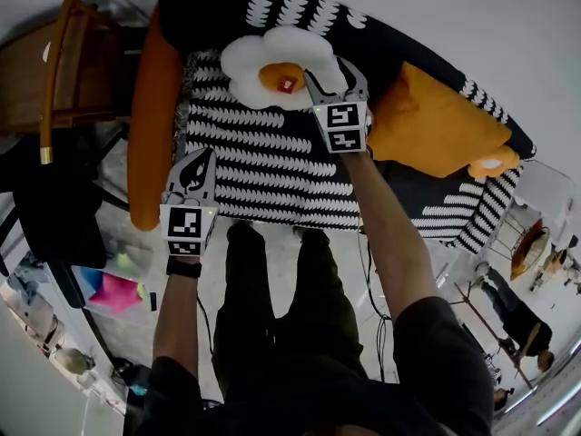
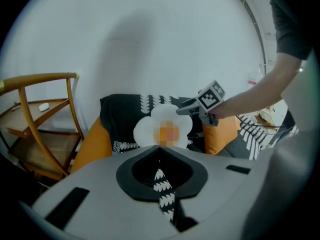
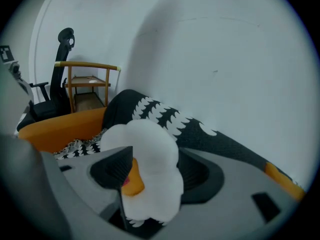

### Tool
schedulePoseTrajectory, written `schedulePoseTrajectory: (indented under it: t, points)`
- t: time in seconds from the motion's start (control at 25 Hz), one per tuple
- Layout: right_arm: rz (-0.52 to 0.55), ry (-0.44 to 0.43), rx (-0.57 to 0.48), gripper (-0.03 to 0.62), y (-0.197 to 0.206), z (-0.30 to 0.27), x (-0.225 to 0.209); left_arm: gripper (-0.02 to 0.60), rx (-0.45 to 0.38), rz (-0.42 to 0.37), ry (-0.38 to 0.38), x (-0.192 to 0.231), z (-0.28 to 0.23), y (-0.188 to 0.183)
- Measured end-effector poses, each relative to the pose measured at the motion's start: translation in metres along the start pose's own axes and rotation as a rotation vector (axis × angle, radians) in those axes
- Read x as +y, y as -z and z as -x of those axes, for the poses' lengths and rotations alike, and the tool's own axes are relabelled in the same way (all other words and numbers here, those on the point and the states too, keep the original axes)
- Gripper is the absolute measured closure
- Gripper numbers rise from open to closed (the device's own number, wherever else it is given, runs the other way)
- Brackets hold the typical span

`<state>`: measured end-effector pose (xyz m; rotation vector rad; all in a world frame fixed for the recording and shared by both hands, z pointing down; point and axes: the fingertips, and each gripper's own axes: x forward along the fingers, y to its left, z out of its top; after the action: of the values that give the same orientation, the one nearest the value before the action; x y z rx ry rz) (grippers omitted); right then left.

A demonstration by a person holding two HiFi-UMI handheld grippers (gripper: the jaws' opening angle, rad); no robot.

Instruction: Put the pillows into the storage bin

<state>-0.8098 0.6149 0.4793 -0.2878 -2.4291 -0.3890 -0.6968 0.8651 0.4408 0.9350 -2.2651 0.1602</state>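
A fried-egg pillow (image 1: 272,62), white with an orange yolk, lies at the back of a black-and-white patterned sofa (image 1: 263,162). My right gripper (image 1: 331,78) is shut on its right lobe. In the right gripper view the white pillow (image 3: 152,149) bulges between the two pads. An orange pillow (image 1: 436,121) rests on the sofa's right side, and a long orange bolster (image 1: 150,125) lies on its left end. My left gripper (image 1: 200,163) hovers over the seat's front left edge. Its jaws (image 2: 160,171) are closed to a thin slit, through which patterned fabric shows.
A wooden chair (image 1: 54,62) stands left of the sofa. A clear box holding pink and green things (image 1: 113,284) sits on the floor at the left. A small orange-and-white cushion (image 1: 495,163) lies at the sofa's right end. Another person (image 1: 513,316) stands at the far right.
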Motion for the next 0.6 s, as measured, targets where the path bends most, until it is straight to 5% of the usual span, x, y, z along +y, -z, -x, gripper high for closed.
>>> schedulePoseTrajectory:
  t: [0.36,0.6]
  points:
    - [0.071,-0.008,0.062,0.306,0.007,-0.051,0.000,0.578,0.050,0.034,0.001,0.007,-0.008,0.043]
    - [0.135,-0.019,0.063,0.518,0.009,-0.057,0.005,0.578,0.063,0.038,0.001,0.003,-0.006,0.054]
